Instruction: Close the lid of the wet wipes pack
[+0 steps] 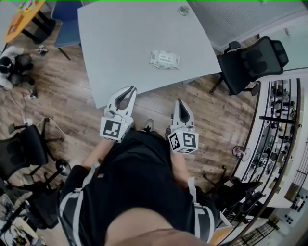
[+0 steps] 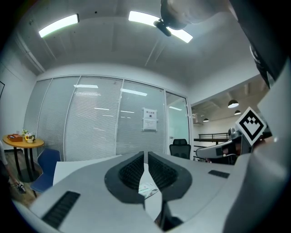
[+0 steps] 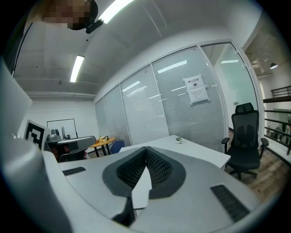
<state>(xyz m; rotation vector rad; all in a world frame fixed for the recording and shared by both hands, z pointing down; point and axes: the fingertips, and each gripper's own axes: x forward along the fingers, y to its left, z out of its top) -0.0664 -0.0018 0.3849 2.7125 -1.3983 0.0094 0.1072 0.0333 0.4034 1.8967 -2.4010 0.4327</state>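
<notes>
The white wet wipes pack (image 1: 164,59) lies flat on the white table (image 1: 125,43), toward its right side. In the left gripper view the wet wipes pack (image 2: 148,189) shows low down, behind the jaws. My left gripper (image 1: 130,90) is held at the table's near edge, well short of the pack, with its jaws drawn together and nothing between them; my left gripper (image 2: 145,154) points level. My right gripper (image 1: 179,102) hangs over the wooden floor beside it, jaws shut and empty; my right gripper (image 3: 146,148) points at the table's corner.
A small potted object (image 1: 183,10) stands at the table's far edge. A black office chair (image 1: 252,62) is to the right of the table and a blue chair (image 1: 67,21) at the far left. An orange round table (image 1: 21,19) is at the far left. Another black chair (image 1: 21,151) stands on the floor at left.
</notes>
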